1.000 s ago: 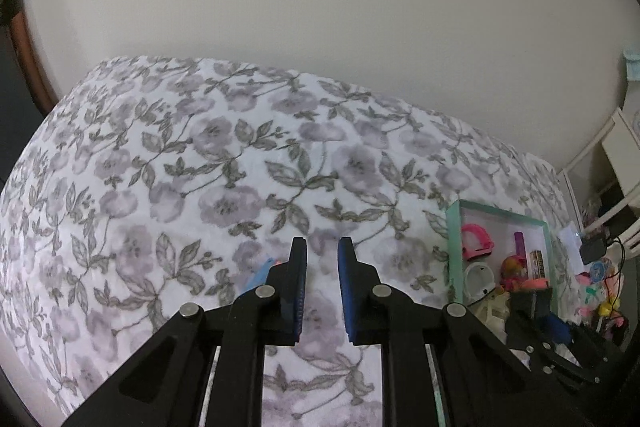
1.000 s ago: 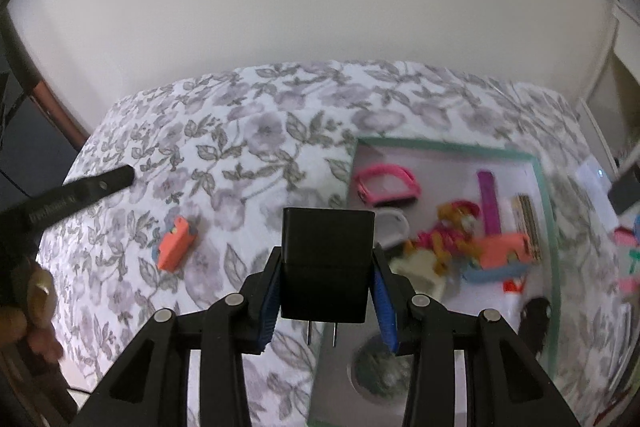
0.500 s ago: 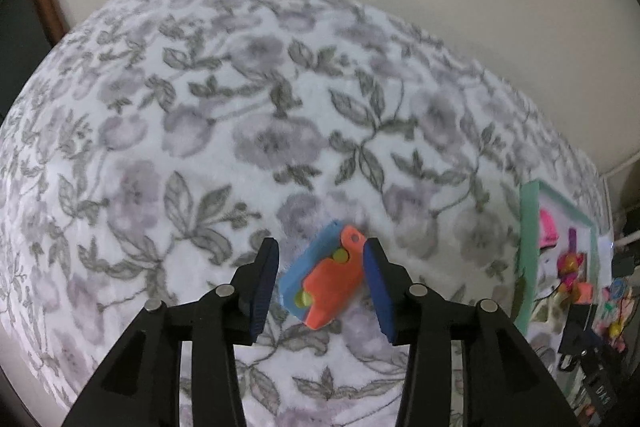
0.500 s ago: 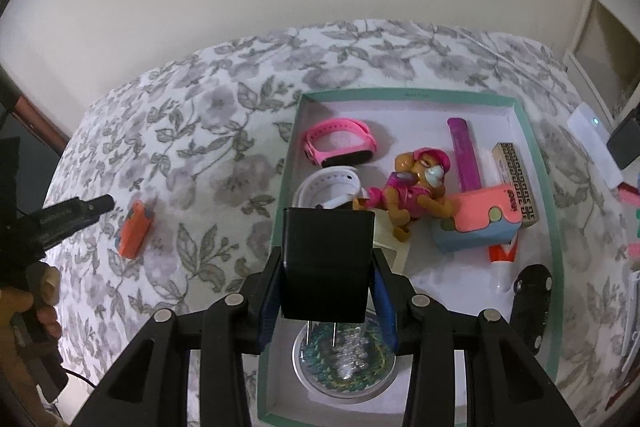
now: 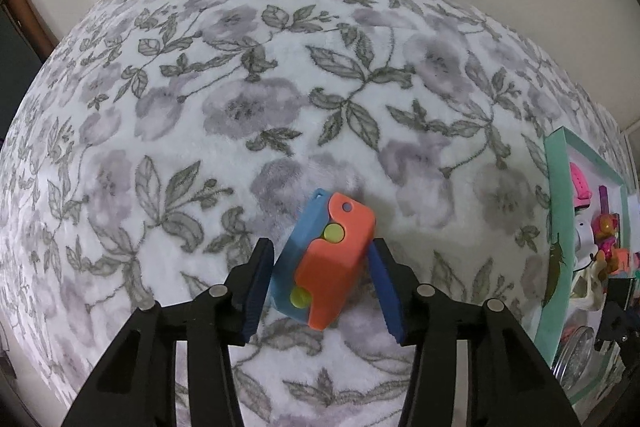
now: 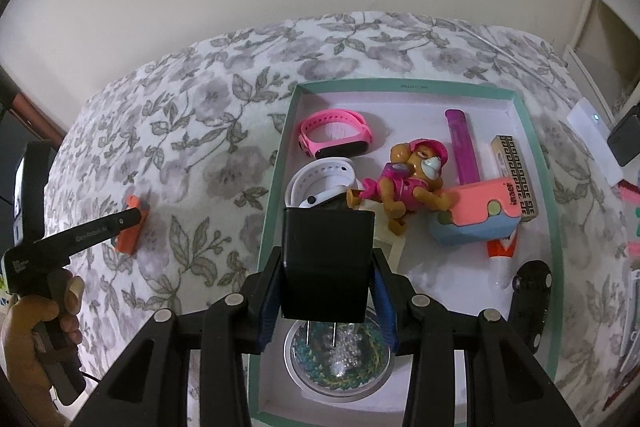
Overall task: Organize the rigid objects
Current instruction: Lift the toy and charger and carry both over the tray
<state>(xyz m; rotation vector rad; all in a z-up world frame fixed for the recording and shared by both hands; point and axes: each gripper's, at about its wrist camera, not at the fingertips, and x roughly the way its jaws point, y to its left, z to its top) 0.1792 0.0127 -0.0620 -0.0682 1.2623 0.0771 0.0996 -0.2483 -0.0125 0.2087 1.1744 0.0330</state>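
An orange and blue toy block (image 5: 328, 263) with yellow dots lies on the floral blanket (image 5: 240, 107). My left gripper (image 5: 320, 259) is open with a finger on each side of it; it is also visible in the right wrist view (image 6: 128, 219) at the block (image 6: 130, 231). My right gripper (image 6: 326, 267) is shut on a black plug adapter (image 6: 326, 263), prongs pointing down, held above the mint-rimmed box (image 6: 536, 147). The box holds a pink watch band (image 6: 334, 137), a white band (image 6: 320, 183), a dog figure (image 6: 404, 183), a second orange and blue block (image 6: 476, 215) and a round clear container (image 6: 340, 359).
The box edge (image 5: 554, 227) lies right of my left gripper. Inside are also a purple stick (image 6: 462, 147), a patterned small box (image 6: 516, 179), a tube (image 6: 502, 255) and a black object (image 6: 530, 303). A phone and white items (image 6: 592, 131) lie beyond the box at right.
My left gripper has moved in closer, so the block now sits between its fingers. My right gripper has carried the adapter further over the box, above the round container.
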